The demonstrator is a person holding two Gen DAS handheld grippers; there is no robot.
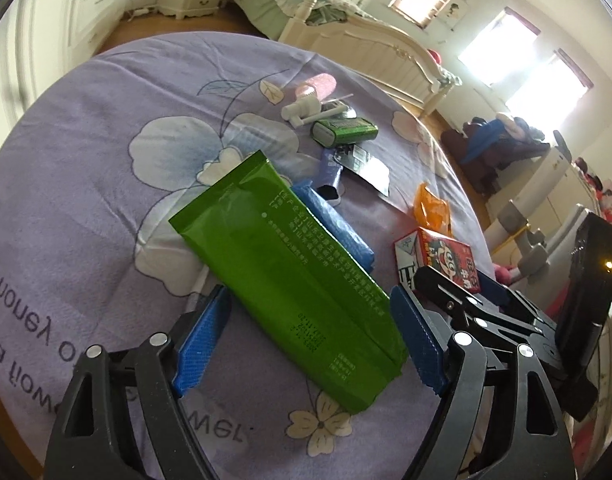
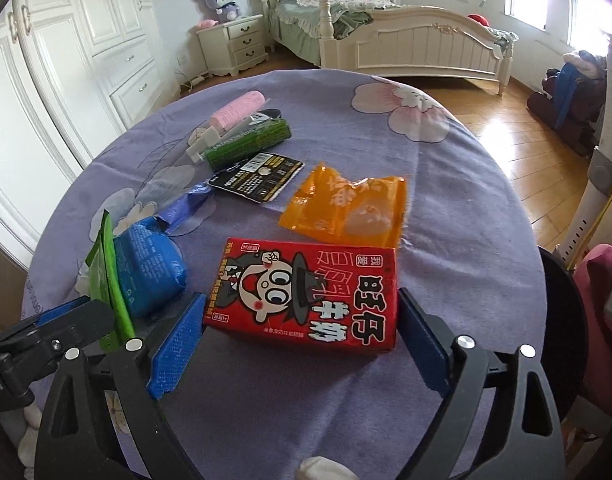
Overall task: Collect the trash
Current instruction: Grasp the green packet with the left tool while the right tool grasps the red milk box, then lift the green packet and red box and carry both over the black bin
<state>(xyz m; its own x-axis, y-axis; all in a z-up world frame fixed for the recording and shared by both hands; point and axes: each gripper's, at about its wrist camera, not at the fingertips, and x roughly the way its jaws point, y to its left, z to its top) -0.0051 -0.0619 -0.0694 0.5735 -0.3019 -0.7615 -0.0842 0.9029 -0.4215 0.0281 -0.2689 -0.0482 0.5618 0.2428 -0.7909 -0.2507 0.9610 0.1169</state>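
Your left gripper [image 1: 310, 344] stands wide open around the green packet [image 1: 289, 280], pads clear of it, holding nothing. Your right gripper [image 2: 301, 344] is wide open around the red milk carton [image 2: 306, 292], no squeeze visible. Both lie on the purple tablecloth [image 2: 446, 200], near the blue pack [image 2: 149, 272] and orange wrapper [image 2: 346, 208].

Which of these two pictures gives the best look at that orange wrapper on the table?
The right wrist view: the orange wrapper lies whole and crumpled behind the red milk carton. The left wrist view shows only a small part of it, above the carton.
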